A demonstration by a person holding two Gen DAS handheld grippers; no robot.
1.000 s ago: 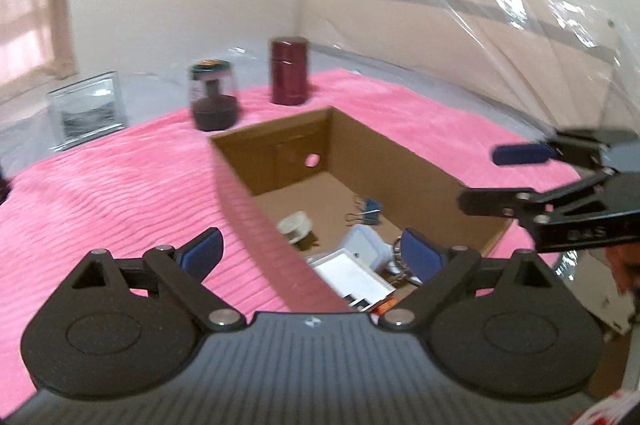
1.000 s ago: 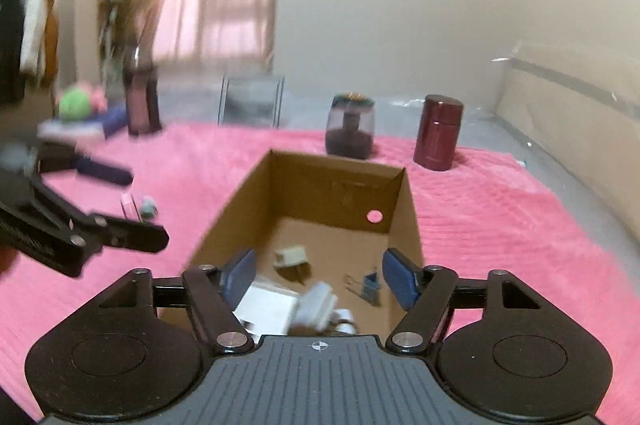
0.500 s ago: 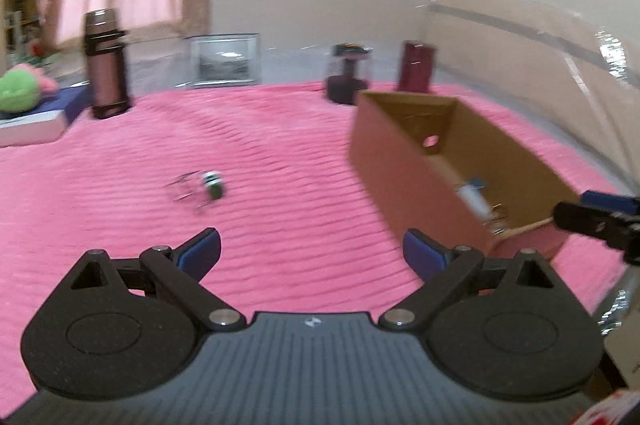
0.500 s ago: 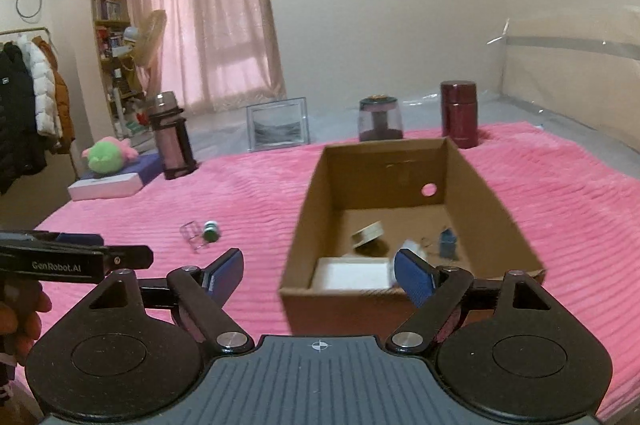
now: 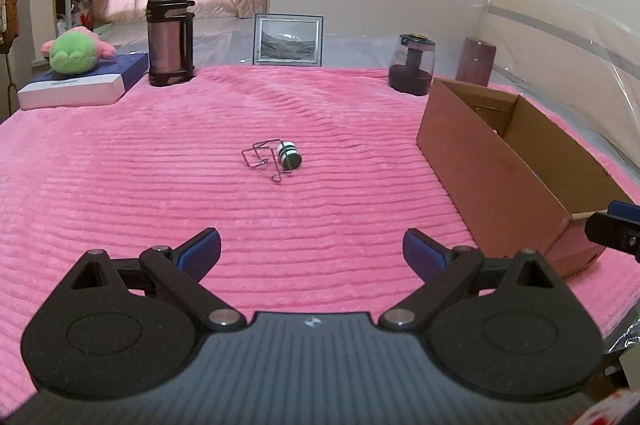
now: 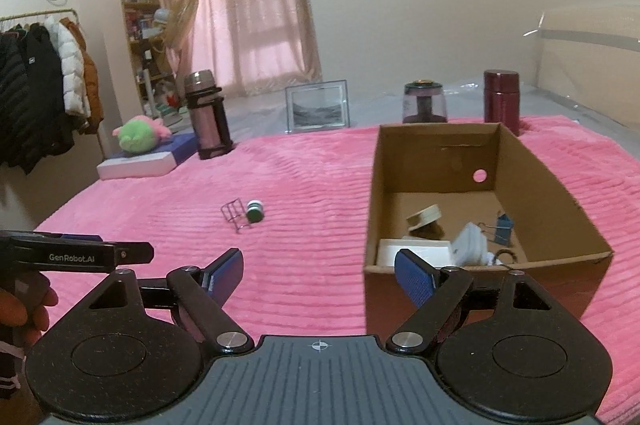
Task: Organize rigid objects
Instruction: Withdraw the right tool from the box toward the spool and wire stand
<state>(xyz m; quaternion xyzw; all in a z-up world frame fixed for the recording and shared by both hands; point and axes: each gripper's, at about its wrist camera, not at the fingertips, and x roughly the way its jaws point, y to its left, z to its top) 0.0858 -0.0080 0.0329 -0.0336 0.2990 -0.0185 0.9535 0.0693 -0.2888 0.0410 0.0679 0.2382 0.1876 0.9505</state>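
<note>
Now the left gripper (image 5: 312,249) is hovering low over the pink blanket (image 5: 160,185), with its jaws spread wide and nothing between them. Straight ahead of it, well apart, a small wire frame (image 5: 262,159) is lying on the blanket, and a green-and-white cylinder (image 5: 290,155) is lying on its side, touching the frame at the right. The right gripper (image 6: 318,271) is also released and holding nothing; it is hanging over the blanket, near the front left corner of the box (image 6: 436,285). In the right wrist view, the frame (image 6: 234,213) and the cylinder (image 6: 255,211) are lying to the left of the box, apart from it. Inside the box are lying a white flat item (image 6: 414,249), a white plug-like thing (image 6: 472,245), a blue clip (image 6: 504,225) and a beige round piece (image 6: 424,216). At the far edge of the blanket a flask (image 5: 168,33), a picture frame (image 5: 289,40), a dark jar (image 5: 412,69) and a maroon tumbler (image 6: 502,101) are standing.
</note>
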